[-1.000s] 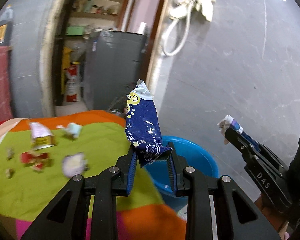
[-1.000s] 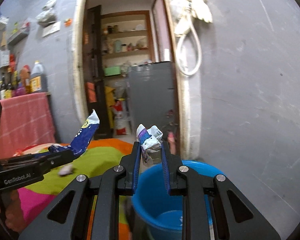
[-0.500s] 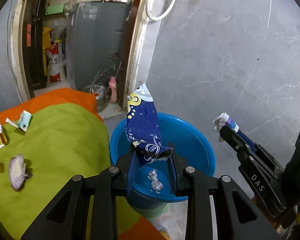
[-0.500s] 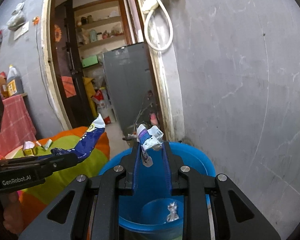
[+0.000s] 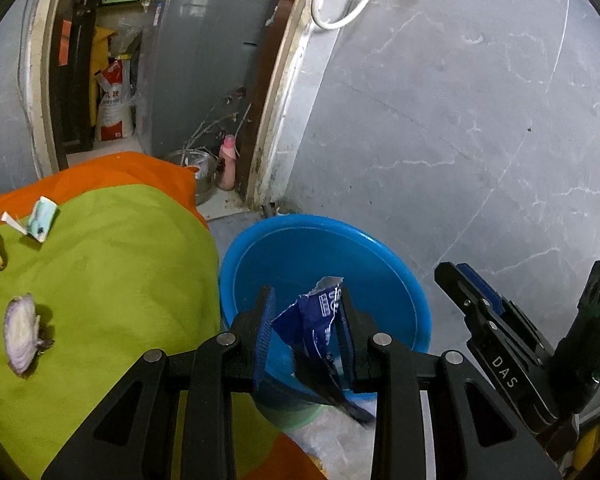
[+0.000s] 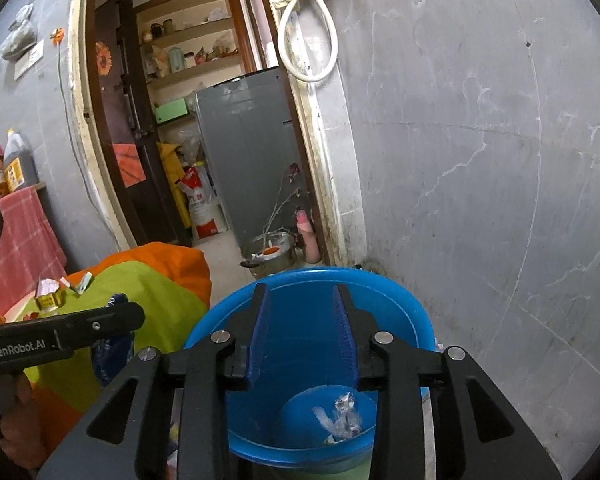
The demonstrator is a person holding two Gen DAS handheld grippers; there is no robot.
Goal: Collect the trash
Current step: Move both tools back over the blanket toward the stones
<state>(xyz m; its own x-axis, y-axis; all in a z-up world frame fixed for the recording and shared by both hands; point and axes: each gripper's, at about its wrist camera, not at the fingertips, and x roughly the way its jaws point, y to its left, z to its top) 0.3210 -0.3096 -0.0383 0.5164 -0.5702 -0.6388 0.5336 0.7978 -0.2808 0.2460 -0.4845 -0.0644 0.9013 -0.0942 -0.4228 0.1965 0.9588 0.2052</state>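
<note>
Low in the left wrist view, the left gripper (image 5: pixel 304 332) hangs over the blue basin (image 5: pixel 380 248), its jaws narrow and parted. A blue wrapper (image 5: pixel 320 320) sits between them, leaning on the right pad and clear of the left one. In the right wrist view the right gripper (image 6: pixel 304 332) is opening, nothing between its jaws. Crumpled wrappers (image 6: pixel 342 416) lie at the basin's bottom. More scraps (image 5: pixel 40 220) and an onion half (image 5: pixel 20 334) rest on the green cloth (image 5: pixel 120 260) at left.

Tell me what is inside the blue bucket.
Crumpled wrapper scraps lie at the bottom of the blue bucket. The tool's own fingers cover parts of the inside, so anything else there is hidden.
</note>
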